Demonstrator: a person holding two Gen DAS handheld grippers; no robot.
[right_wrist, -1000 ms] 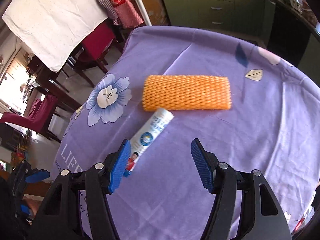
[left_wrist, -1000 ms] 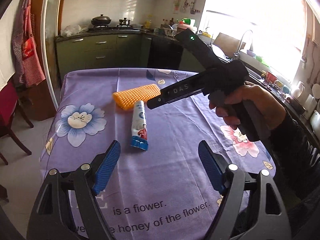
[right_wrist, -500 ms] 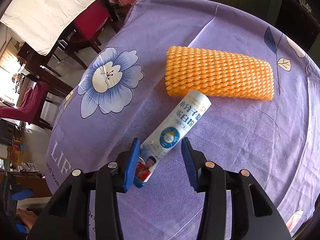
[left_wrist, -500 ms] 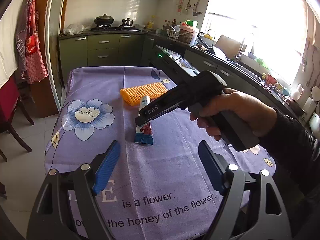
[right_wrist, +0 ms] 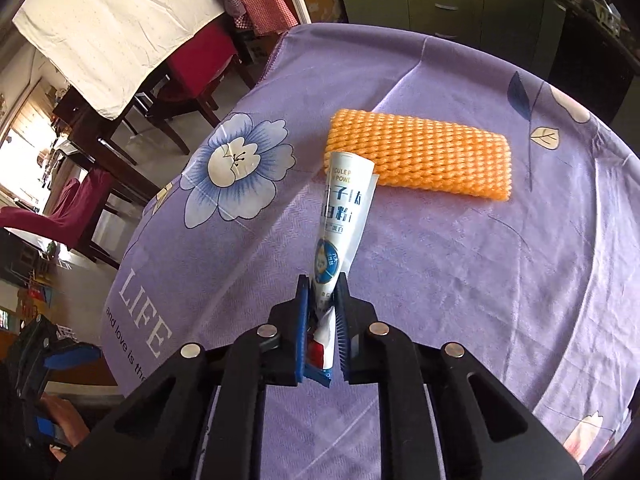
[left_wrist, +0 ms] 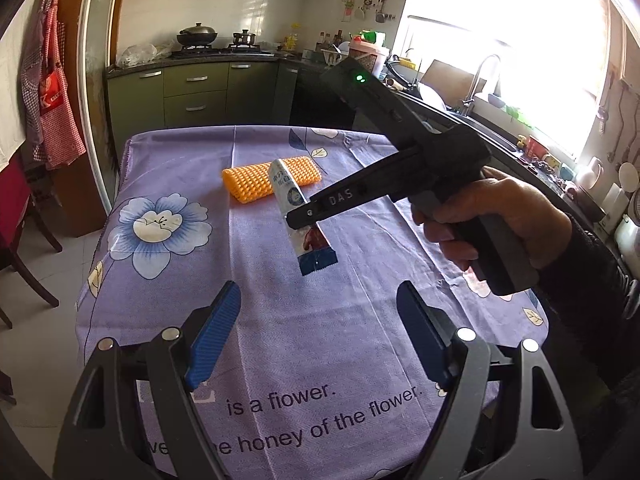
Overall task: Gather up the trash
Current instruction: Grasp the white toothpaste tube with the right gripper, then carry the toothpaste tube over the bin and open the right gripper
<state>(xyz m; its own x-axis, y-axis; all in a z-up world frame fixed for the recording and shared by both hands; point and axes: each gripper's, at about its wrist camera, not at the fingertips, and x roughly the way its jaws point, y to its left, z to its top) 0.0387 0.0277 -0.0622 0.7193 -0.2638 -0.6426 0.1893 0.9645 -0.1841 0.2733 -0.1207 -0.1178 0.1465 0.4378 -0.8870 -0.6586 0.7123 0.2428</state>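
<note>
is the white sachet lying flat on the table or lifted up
Lifted at its far end: the white sachet is pinched near its lower end as the right gripper closes, its top tilting up before the orange foam net.

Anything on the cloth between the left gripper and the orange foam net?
Only the sachet, pinched by the closing right gripper; otherwise bare tablecloth from left gripper to net, in the left wrist view.
</note>
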